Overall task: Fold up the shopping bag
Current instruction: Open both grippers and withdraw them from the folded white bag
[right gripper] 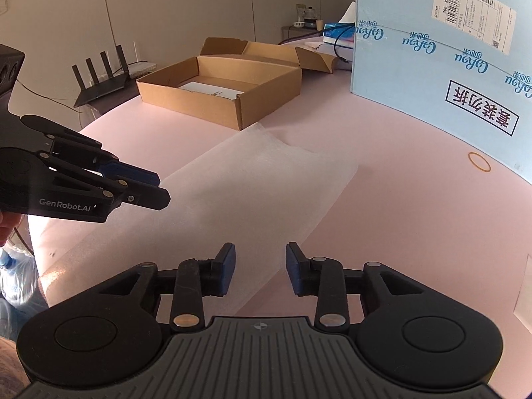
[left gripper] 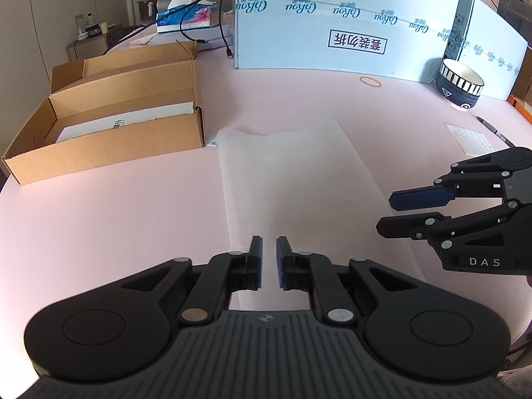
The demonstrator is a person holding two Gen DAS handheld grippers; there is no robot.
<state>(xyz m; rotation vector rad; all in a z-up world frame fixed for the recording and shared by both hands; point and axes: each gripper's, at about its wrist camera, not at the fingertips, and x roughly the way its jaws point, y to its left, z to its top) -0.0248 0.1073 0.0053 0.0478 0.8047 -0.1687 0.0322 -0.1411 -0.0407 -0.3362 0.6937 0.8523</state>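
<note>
While both grippers hang over the pink table, the scene reads as follows.

Shopping bag point(left gripper: 292, 179): white and translucent, lying flat as a long strip on the pink tabletop point(left gripper: 116, 219), its far end notched and close to the corner of the cardboard box; nothing grips it.

Left gripper point(left gripper: 269, 259): poised above the near end of the bag, jaws parted by a narrow gap with nothing between the blue pads point(left gripper: 257, 266); no pad touches the bag.

Right gripper point(right gripper: 261, 266): poised above the bag's near right edge, jaws parted more widely, empty; the bag shows through the gap beneath, apart from the pads point(right gripper: 294, 266).

Relation of the grippers: side by side over the same end of the bag, each visible in the other's view, both tilted down toward the table.

Cardboard box point(left gripper: 109, 133): open, shallow, left of the bag, with a white sheet lying inside.

Blue carton point(left gripper: 332, 26): large, standing upright at the far edge of the table, printed text upside down.

Rubber band point(left gripper: 370, 81): tan loop lying flat before the carton.

Bowl point(left gripper: 460, 83): striped rim, tilted on its side at the far right, beside the carton.

Pen point(left gripper: 492, 129): dark, lying near the right edge.

Tissue box point(left gripper: 184, 16): behind the cardboard box, a tissue standing up from it.
</note>
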